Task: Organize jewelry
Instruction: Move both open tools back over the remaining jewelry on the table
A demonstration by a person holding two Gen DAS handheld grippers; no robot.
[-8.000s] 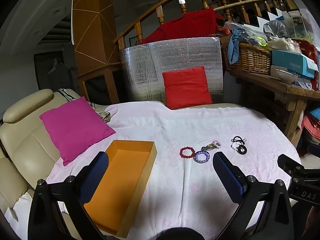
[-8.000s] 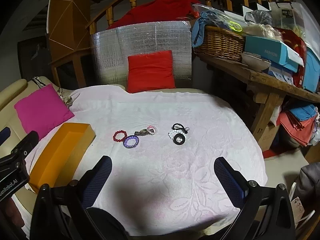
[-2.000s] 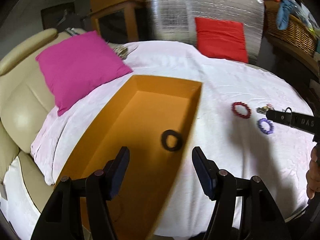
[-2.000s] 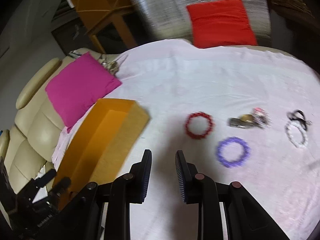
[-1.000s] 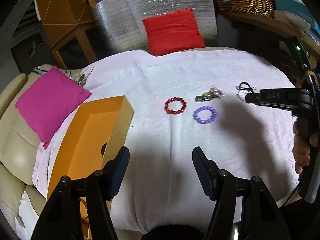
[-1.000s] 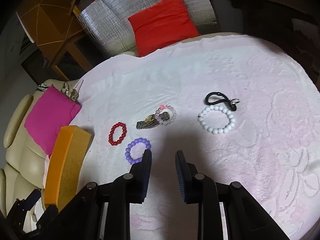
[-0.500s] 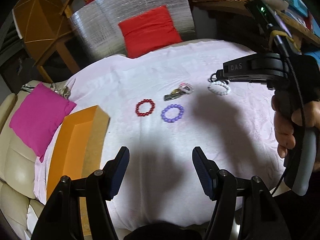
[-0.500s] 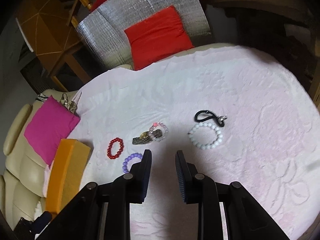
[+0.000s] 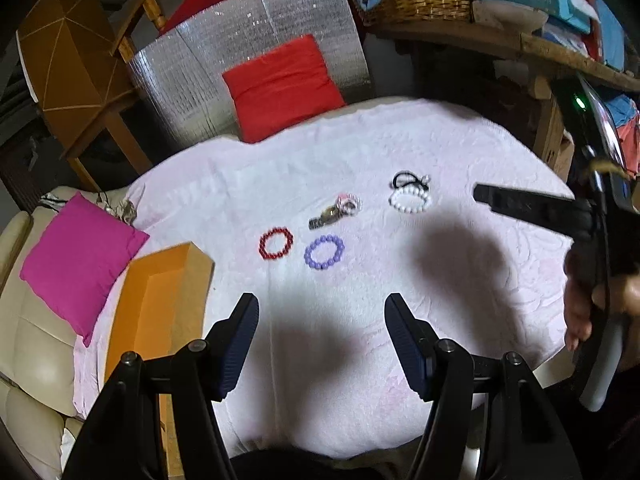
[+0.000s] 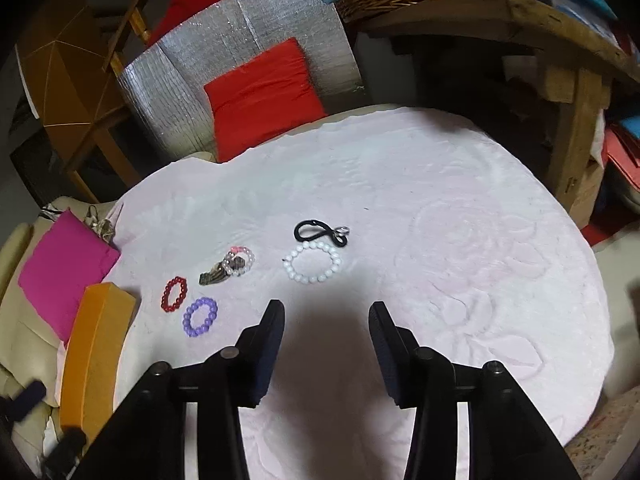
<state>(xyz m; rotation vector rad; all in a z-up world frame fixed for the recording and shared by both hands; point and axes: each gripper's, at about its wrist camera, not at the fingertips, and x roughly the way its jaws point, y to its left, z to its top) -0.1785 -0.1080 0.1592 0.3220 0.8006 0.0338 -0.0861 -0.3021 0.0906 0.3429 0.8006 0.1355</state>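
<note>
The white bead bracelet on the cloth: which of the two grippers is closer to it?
Right. The right gripper hovers open just short of the white bead bracelet; the left gripper sits farther back, behind the purple bracelet.

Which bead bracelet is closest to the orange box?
The red bracelet. It lies nearest the orange box; the purple bracelet sits just past it, and the white bracelet is farthest away.

On a pale pink embossed cloth point(image 9: 400, 280) lie a red beaded bracelet point(image 9: 275, 243), a purple beaded bracelet point(image 9: 324, 251) just beside it, and farther off a white beaded bracelet point(image 9: 410, 201). An open orange cardboard box point(image 9: 156, 304) sits at left. The left gripper point(image 9: 320, 320) hovers with fingers spread, empty.
</note>
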